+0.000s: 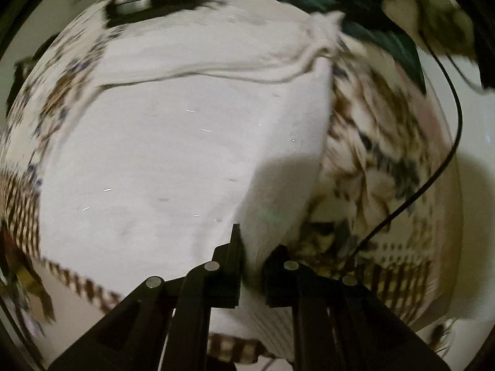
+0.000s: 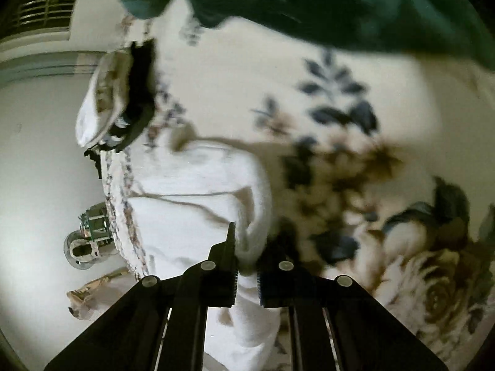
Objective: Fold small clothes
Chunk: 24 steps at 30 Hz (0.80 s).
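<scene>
At the bottom centre of each wrist view, a gripper pinches an edge of the white garment (image 1: pixel 185 154): the left gripper (image 1: pixel 251 273) and the right gripper (image 2: pixel 246 273) are both closed on cloth, likely so the fabric hangs taut for a fold. It fills the left view's middle over a flowered bedspread (image 2: pixel 355 142), with a green cloth (image 2: pixel 309 0) along the top (both views blurred).

Left wrist view: set just behind the left gripper (image 1: pixel 252 266), facing along its fingers, very near the white garment (image 1: pixel 185 154) filling mid-frame — floral cloth (image 1: pixel 371 154) at right, dark green fabric (image 1: pixel 355 6) upper right.

Right wrist view: set behind the right gripper (image 2: pixel 246 266), likewise close. Shares the white garment (image 2: pixel 198 191), floral cloth (image 2: pixel 355 154), green fabric (image 2: pixel 340 0) — all motion-blurred.
</scene>
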Each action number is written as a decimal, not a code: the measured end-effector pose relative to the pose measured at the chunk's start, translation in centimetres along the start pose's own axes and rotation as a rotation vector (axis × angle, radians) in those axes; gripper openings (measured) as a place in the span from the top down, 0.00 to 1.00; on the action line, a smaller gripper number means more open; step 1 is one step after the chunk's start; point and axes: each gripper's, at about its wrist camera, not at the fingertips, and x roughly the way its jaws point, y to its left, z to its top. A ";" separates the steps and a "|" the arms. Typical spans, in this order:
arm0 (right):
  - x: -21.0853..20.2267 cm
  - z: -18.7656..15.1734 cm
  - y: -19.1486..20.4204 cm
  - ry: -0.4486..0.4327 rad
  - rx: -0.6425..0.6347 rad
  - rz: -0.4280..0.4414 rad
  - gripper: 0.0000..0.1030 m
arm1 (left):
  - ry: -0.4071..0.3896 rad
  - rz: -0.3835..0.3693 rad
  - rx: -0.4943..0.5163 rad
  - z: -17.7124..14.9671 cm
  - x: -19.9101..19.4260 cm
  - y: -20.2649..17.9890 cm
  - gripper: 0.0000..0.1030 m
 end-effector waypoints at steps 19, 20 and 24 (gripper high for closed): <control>24.8 1.4 35.2 0.086 -0.319 -0.342 0.91 | 0.012 -0.211 -0.564 -1.7 1.6 30.0 0.93; 27.0 1.4 36.5 0.089 -0.323 -0.373 0.91 | 0.017 -0.220 -0.584 -1.8 2.2 31.5 0.93; 33.3 1.4 39.3 0.087 -0.343 -0.457 0.91 | 0.032 -0.229 -0.613 -1.8 4.1 35.9 0.93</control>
